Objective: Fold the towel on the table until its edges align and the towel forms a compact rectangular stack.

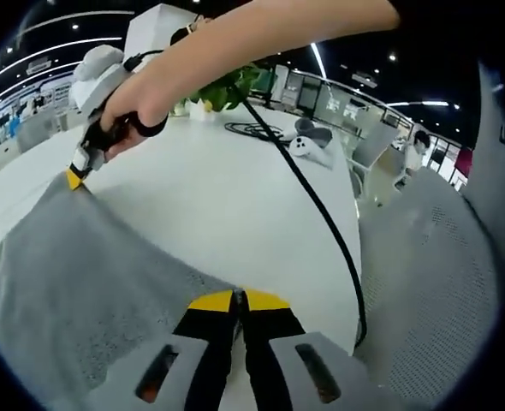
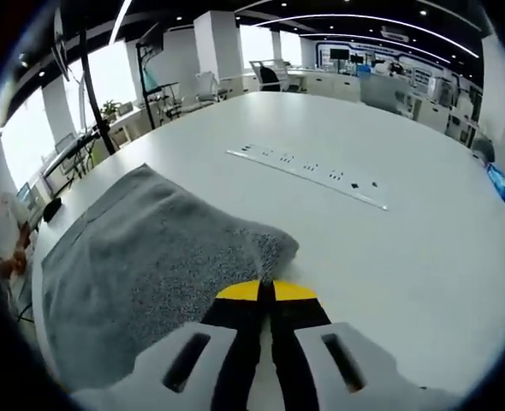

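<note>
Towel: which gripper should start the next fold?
Probably both together. The left gripper and the right gripper each look shut on an edge of the grey towel on the table, so neither is clearly better placed. If only one goes, I can't pick.

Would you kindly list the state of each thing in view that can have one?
towel: grey, lying on the table, gripped at two corners, not yet folded into a stack.
left tongs: shut on the towel's edge.
right tongs: shut on a towel corner.
table: white, bearing the towel.
black cable: trailing loose across the table.
power strip: set flat in the tabletop.
</note>
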A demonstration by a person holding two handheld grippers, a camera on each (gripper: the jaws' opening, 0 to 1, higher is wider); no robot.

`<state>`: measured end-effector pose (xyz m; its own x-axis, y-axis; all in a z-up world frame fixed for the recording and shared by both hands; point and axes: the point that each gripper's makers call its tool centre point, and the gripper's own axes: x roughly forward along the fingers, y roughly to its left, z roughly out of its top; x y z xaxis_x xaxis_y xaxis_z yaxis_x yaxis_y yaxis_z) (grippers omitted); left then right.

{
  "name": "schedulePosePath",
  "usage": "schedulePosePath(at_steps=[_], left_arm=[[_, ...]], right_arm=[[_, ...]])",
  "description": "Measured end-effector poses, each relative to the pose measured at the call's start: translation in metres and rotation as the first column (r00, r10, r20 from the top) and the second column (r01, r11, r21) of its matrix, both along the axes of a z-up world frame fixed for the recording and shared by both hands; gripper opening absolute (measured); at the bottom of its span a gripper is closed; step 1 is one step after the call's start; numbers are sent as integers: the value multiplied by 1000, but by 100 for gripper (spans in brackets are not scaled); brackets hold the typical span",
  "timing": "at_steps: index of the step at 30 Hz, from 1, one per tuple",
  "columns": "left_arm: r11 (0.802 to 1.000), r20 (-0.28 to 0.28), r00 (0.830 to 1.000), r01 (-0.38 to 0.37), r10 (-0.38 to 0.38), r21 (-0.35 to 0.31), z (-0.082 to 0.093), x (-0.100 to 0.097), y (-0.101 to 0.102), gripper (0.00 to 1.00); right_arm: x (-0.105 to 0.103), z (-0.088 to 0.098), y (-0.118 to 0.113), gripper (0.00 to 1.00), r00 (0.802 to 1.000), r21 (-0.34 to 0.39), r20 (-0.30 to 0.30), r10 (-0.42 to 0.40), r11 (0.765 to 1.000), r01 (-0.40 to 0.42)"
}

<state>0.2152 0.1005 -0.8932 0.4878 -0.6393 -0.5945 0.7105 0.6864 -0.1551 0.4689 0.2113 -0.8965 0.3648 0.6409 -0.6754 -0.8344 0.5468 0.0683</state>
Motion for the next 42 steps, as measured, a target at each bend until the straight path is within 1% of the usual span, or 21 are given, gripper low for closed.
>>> schedulePosePath(at_steps=[4,6,10,14,19,24,30,33,37,39,42], left_arm=[[999,2,1000,31,-31,-40,4,7,-27,3],[997,5,999,50,-50,-51,6,9,-37,3],[993,16,997,81,-80,-81,12,14,-58,3],[991,21,995,101,-100,-89,14,16,-71,3],[988,24,993,118,-116,-98,17,18,-83,3],[987,24,992,123,-121,-105,19,17,-86,3],[988,13,996,89,-88,-126,22,15,-77,3],[989,13,997,78,-77,-124,25,13,-72,3],[990,27,998,59,-56,-127,33,11,-65,3],[990,33,999,47,-43,-130,37,11,-62,3],[990,43,999,30,-24,-139,43,11,-58,3]], right_arm=[[8,3,-25,0,999,-11,13,-39,999,39],[12,2,-43,0,997,-17,18,-72,997,72],[17,1,-67,0,994,-32,21,-107,994,107],[22,1,-86,0,991,-44,31,-132,990,133],[26,2,-99,0,988,-52,38,-150,987,151],[27,2,-106,0,985,-51,35,-167,984,169],[26,4,-105,0,985,-51,36,-170,984,172],[27,11,-101,0,980,-12,19,-196,980,197],[27,18,-100,0,970,11,-9,-242,970,242],[26,25,-98,0,966,30,-15,-256,966,257],[24,35,-92,0,968,43,-7,-252,967,252]])
